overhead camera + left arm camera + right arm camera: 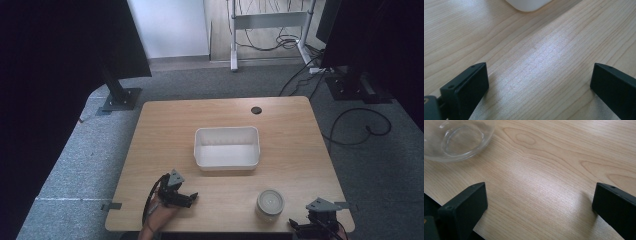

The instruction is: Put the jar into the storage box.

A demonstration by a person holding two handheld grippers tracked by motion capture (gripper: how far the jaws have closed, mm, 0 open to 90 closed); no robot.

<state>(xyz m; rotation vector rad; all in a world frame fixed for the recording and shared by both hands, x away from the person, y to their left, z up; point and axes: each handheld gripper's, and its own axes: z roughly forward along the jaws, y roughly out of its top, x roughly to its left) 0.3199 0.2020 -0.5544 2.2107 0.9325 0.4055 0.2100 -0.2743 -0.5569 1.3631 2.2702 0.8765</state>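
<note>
- At the near edge of the table (165,125), my left gripper (186,199) rests low over the wood, held in a hand (159,216) that comes in from the bottom of the high view. A grey plate sits on top of it and a dark cable loops beside it.
- In the left gripper view I see its jaws spread wide apart, with bare wood grain between them and nothing held. A rounded white corner of the tub (527,5) shows at the top of that view.
- My right gripper (300,227) sits at the near right corner of the table, partly cut by the frame edge, its grey plate on top.
- In the right gripper view its jaws are likewise spread wide, nothing between them but wood. The table's near edge shows at the lower left, under the left jaw.
- Just left of the right gripper stands a glass bowl (270,203), close to the near edge. In the right gripper view I see the bowl (456,140) at upper left, clear and apart from the jaws.
- Mid-table, the white tub (227,148) is rectangular, open on top, and looks empty.
- Farther on, a small dark round hole (256,110) is set near the far edge.
- Beyond the table I note grey carpet (380,165), loose black cables (360,125), dark stand bases (120,99) and a white frame (267,20) by the wall.
</note>
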